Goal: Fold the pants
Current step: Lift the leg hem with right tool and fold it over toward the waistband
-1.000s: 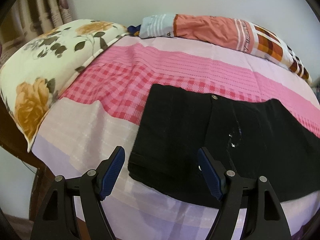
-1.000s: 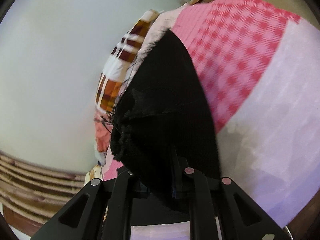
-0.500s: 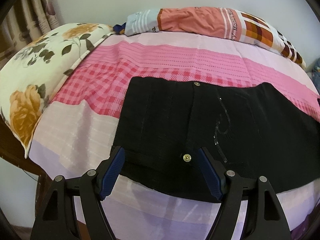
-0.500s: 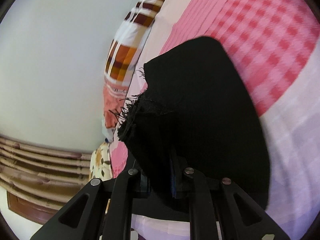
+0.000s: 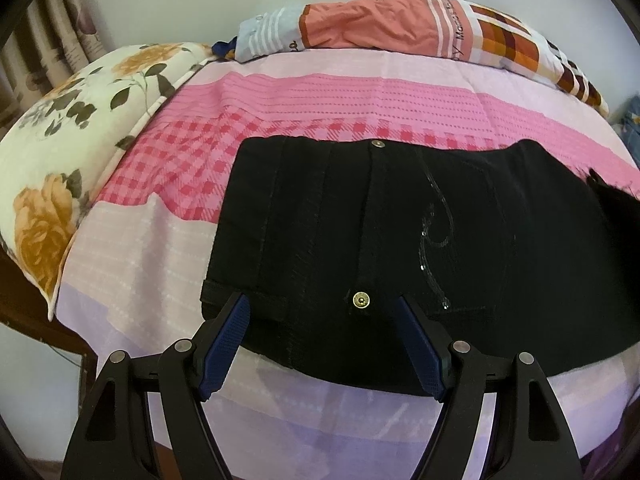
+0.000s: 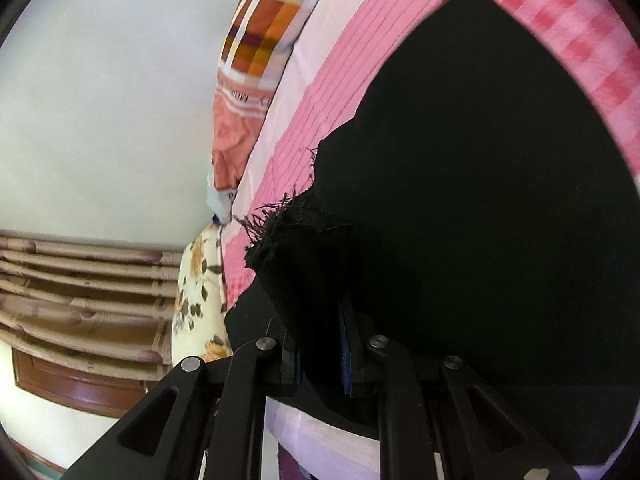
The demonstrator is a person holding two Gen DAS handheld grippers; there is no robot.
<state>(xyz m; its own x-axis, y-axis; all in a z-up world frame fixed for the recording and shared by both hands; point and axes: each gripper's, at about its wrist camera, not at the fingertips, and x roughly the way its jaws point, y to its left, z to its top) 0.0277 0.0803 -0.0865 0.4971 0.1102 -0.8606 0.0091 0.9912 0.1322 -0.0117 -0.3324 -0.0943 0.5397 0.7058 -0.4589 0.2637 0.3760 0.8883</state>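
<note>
Black pants [image 5: 400,232] lie flat on the pink checked bedsheet [image 5: 320,96], waistband toward me, with a brass button [image 5: 361,300] at the near edge. My left gripper [image 5: 322,312] is open, its blue-padded fingers straddling the waistband by the button. My right gripper [image 6: 320,344] is shut on the frayed hem end of the pants [image 6: 296,248] and holds it lifted above the rest of the black cloth [image 6: 480,200]. That lifted end shows at the far right edge of the left wrist view [image 5: 616,200].
A floral pillow [image 5: 60,148] lies at the left of the bed. A rolled orange, white and plaid blanket [image 5: 400,28] lies along the far edge by the wall. Curtains [image 6: 80,288] hang beyond the pillow. The near bed edge drops off below my left gripper.
My left gripper has moved in over the waistband, its fingers now around the button area. My right gripper has carried the held hem end over the pants toward the waistband.
</note>
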